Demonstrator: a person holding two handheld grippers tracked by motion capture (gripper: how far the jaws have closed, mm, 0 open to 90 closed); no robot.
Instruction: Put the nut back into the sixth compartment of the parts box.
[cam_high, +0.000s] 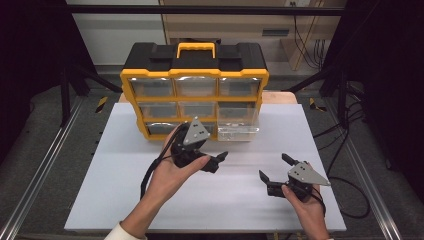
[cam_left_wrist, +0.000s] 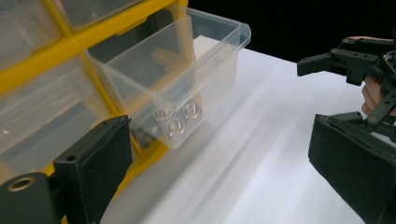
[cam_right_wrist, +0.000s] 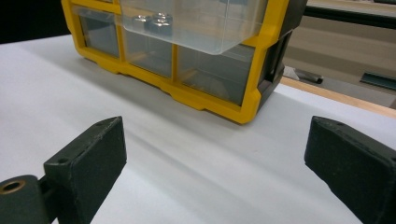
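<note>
Nearest the person, the right claw is resting on the white desk at about 5 o'clock, its jaws standing wide with nothing between them, while the left claw is hovering near the middle, likewise spread and empty. Just beyond it, at 12 o'clock, the clear drawer is standing pulled out of the right-hand column of the yellow organizer, carrying three hex nuts clustered at its front corner. The step in hand looks like picking a nut or pushing the drawer home; either way the left claw should be coming in square and slowly, since thin transparent plastic flexes and slides easily. The nuts are looking small, metallic and slippery, so the pads should be closing on opposite flats. The organizer's frame is rigid, glossy plastic with a black top and handle.
</note>
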